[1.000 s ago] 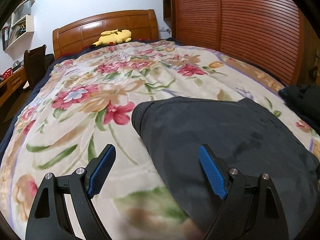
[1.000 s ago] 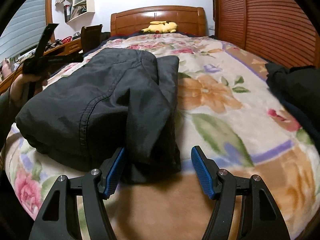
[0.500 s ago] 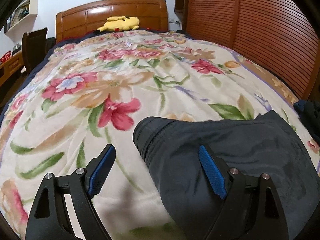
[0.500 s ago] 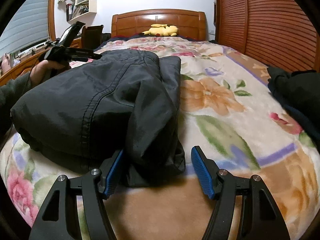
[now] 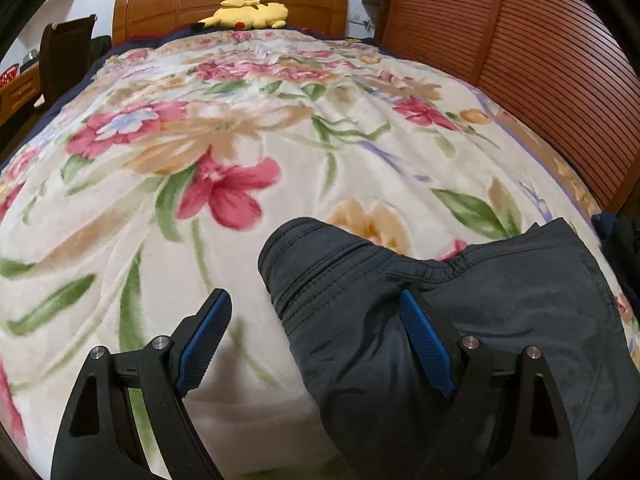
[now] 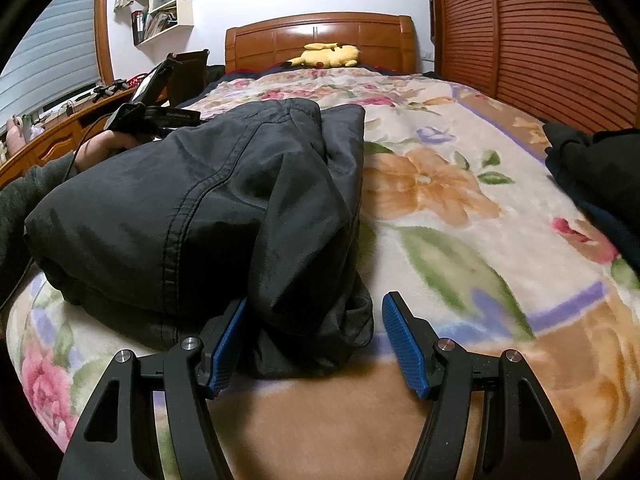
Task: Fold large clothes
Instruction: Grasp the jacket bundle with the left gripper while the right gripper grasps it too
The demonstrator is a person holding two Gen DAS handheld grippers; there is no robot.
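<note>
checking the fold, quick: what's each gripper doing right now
left gripper: open, astride the dark jacket edge, gripping nothing
right gripper: open, jacket corner between the jaws, unclamped

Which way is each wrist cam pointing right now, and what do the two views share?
Left wrist: on the left gripper, facing the headboard; its open fingers straddle the dark garment edge.
Right wrist: on the right gripper, low at the bed's foot, facing the headboard; open fingers around a garment corner; the person's left hand shows.
Shared: garment, floral blanket, yellow plush, slatted wardrobe.
</note>
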